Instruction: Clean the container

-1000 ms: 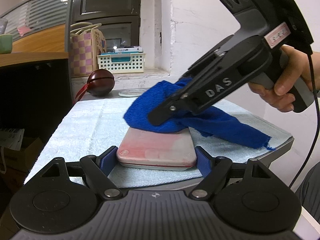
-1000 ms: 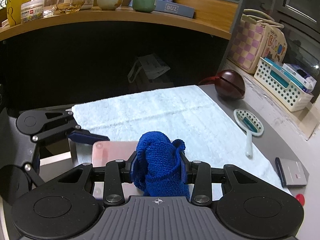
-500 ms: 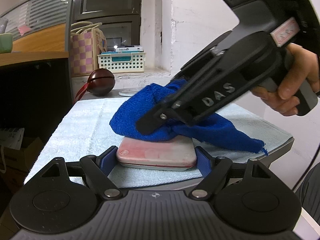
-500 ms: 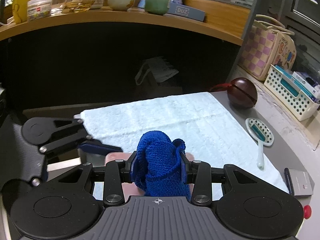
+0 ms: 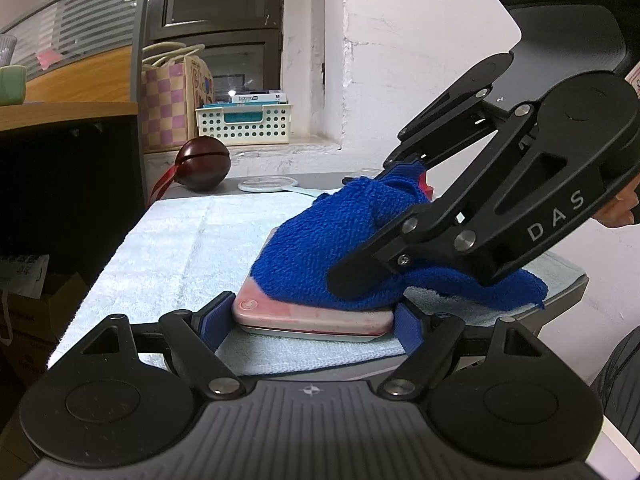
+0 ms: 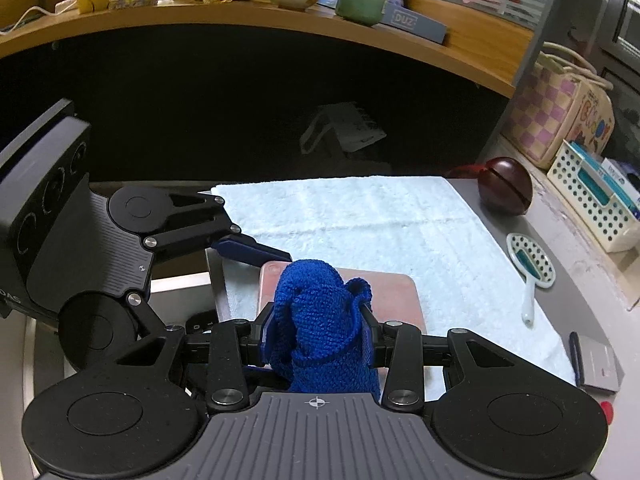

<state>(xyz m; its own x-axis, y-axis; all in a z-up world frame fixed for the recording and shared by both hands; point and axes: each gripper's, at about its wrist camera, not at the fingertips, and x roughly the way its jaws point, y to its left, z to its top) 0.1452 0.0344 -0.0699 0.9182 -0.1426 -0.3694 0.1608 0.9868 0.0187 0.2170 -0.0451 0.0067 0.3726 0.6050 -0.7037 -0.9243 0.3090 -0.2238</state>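
Observation:
A flat pink container (image 5: pixel 312 314) with rounded corners lies on a pale towel (image 5: pixel 180 240). My left gripper (image 5: pixel 310 320) is shut on its near end, blue pads on both sides. My right gripper (image 6: pixel 318 330) is shut on a bunched blue cloth (image 6: pixel 320 312) and presses it on the container's top (image 6: pixel 394 292). In the left wrist view the cloth (image 5: pixel 340 248) covers most of the lid and the right gripper (image 5: pixel 480 216) slants down from the upper right. The left gripper (image 6: pixel 248 250) shows at the container's left edge.
A dark red round box (image 6: pixel 506 190), a white dotted brush (image 6: pixel 532 264) and a small grey case (image 6: pixel 598 364) sit at the right. A white basket (image 6: pixel 592 204) and checked bag (image 6: pixel 556 116) stand on the sill. A wooden shelf (image 6: pixel 240 12) with jars runs behind.
The right gripper has dragged the blue cloth across the lid toward the left gripper's end, so it now covers the near part. The left gripper keeps its hold on the container.

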